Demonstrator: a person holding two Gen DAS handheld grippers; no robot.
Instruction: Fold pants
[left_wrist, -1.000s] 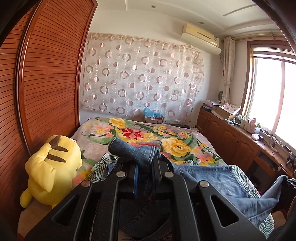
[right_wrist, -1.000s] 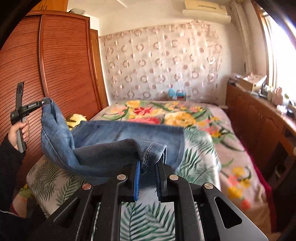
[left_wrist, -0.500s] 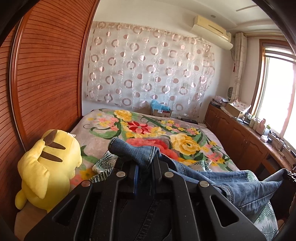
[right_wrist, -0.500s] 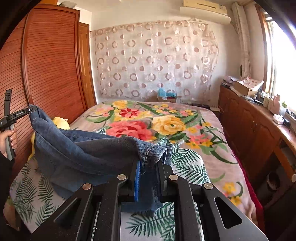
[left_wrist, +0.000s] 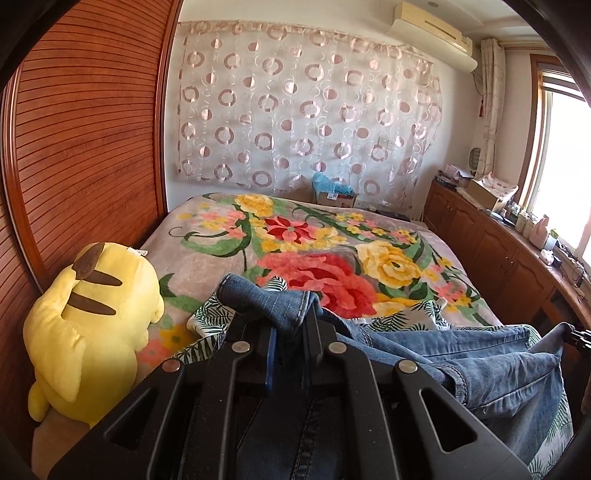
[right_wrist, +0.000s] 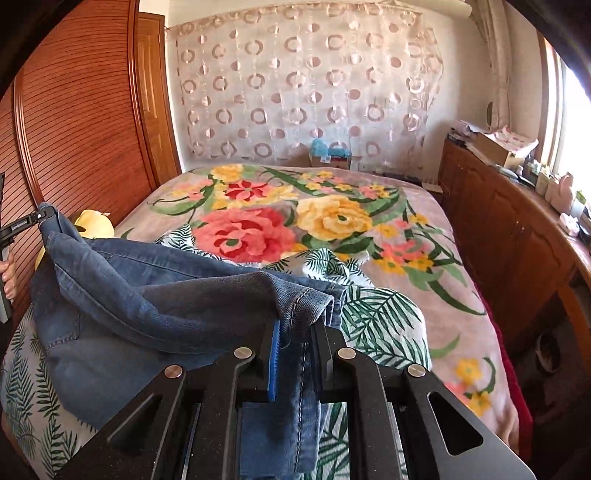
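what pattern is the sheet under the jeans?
White with green palm-leaf print, on the sheet beneath the jeans. Clearest in the right wrist view.

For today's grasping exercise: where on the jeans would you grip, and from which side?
Grip the stitched hem edge of the jeans, coming straight in from the near side. The doubled seam is thick and stands up as a ridge, as the right gripper and left gripper show, each shut on one corner.

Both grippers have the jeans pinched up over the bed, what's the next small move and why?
Probably lower both together and lay the jeans flat on the leaf-print sheet. The left gripper and right gripper each pinch an edge, and the denim sags slack between them.
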